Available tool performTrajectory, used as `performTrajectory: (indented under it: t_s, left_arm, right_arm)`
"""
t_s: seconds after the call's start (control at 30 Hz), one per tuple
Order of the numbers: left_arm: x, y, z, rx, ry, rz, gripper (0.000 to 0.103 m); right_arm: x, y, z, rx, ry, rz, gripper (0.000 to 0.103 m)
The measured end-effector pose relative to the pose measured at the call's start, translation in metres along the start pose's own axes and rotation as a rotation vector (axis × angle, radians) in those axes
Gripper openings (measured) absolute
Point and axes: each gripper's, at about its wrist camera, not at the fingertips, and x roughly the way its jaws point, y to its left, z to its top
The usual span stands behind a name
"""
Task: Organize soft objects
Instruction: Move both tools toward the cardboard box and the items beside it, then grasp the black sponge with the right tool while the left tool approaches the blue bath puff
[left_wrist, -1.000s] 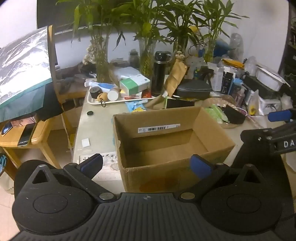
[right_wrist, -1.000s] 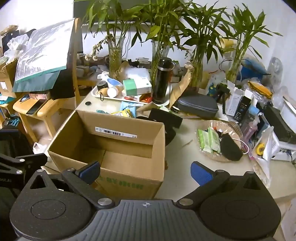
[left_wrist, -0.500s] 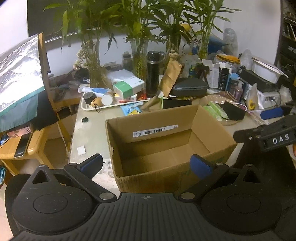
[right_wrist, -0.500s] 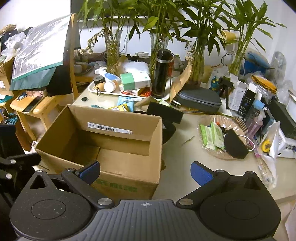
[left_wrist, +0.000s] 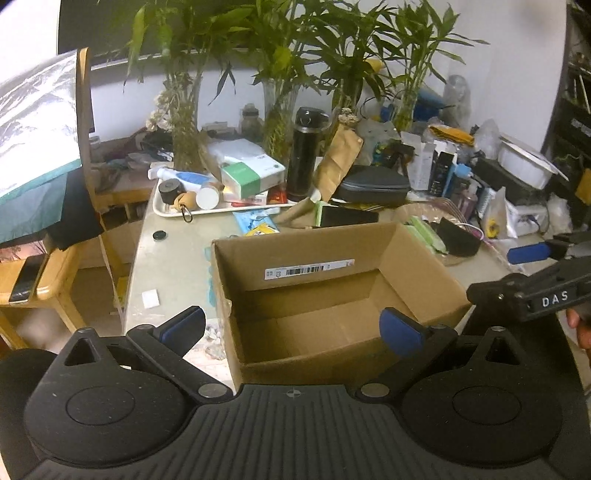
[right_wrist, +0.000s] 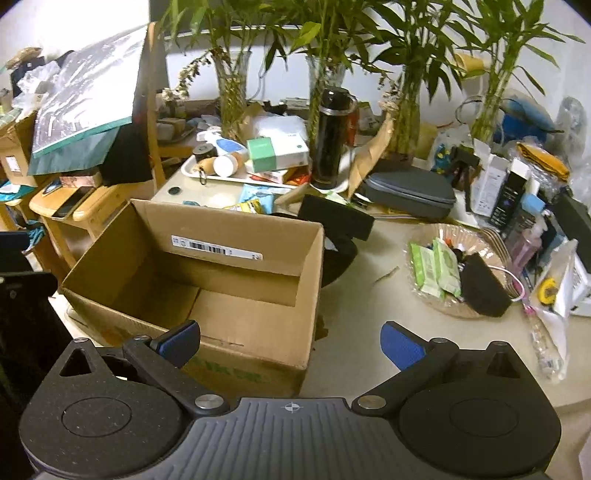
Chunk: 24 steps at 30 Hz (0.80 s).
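Both hand-held grippers are empty with blue pads spread wide: left hand-held gripper hangs over the near wall of the open brown cardboard box, right hand-held gripper sits at the box's near right corner, right pad over bare table. Change over the last second: both cameras have pulled back and up a little, so the box sits lower and more centred in each view and more of the clutter behind it shows; nothing on the table has moved, box interior is bare. Read: task hasn't really started, this is framing and target selection. Likely soft candidates sit in the round clear glass dish to the right of the box: green soft wipe packets and a black foam-looking wedge resting against them; a black strap-like pouch lies just behind the box's right wall. The dish is nearer the right hand-held gripper, so I expect that side reaches first. Risk: dish contents are tangled with a pink cable, which could snag on pickup.
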Motion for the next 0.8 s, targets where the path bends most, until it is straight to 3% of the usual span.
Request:
performTrajectory:
  t_s: [0.2, 0.4, 0.6, 0.8]
  left_arm:
    - [0.009, 0.008, 0.002, 0.015, 0.067, 0.003, 0.103]
    - [0.024, 0.013, -0.002, 0.033, 0.185, 0.023, 0.103]
    - [0.030, 0.016, -0.003, 0.028, 0.200, -0.002, 0.103]
    - [0.028, 0.017, 0.006, 0.008, 0.161, -0.032, 0.103]
  right_arm:
    - [0.008, -0.004, 0.002, -0.004, 0.019, 0.052, 0.103]
    - [0.019, -0.004, 0.003, 0.014, 0.085, 0.083, 0.103]
    - [0.024, 0.004, 0.002, -0.045, 0.092, 0.123, 0.103]
    - [0.027, 0.001, 0.008, -0.031, 0.072, 0.149, 0.103]
